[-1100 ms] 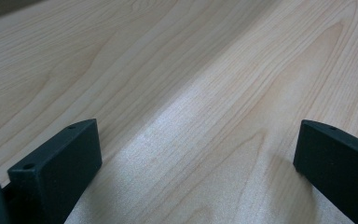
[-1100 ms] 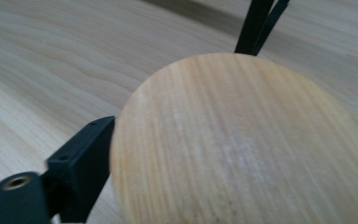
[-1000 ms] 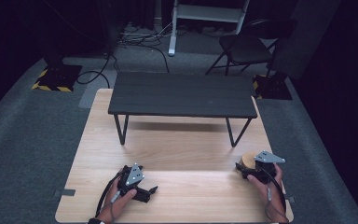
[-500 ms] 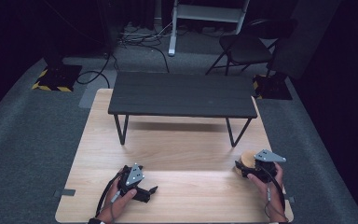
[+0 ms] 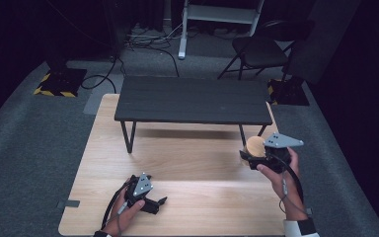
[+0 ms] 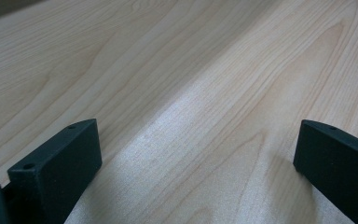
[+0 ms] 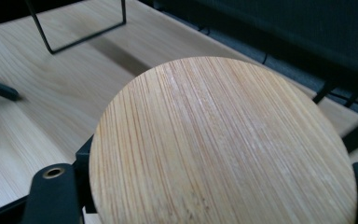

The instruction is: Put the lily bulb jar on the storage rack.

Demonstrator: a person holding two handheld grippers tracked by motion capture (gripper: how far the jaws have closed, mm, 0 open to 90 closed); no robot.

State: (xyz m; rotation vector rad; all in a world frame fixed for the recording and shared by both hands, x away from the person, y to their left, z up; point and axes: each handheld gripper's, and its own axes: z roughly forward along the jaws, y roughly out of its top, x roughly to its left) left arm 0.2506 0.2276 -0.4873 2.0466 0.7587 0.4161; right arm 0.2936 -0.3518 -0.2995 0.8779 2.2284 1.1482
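Wood table (image 5: pixel 192 163): left gripper (image 5: pixel 159 202) gaping, right gripper (image 5: pixel 246 157) clamping round bamboo disc (image 7: pixel 223 144); no readable writing

I see my right gripper (image 5: pixel 249 157) holding a round wooden disc (image 5: pixel 255 146). My left gripper (image 5: pixel 159 202) rests on the worktop (image 5: pixel 192 163).

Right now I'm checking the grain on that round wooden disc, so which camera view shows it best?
The right gripper view: the round wooden disc sits close up between that gripper's fingers, grain lines sharp. The high view shows it small and tan at the right gripper, without detail. The left gripper view looks down at the light wooden tabletop.
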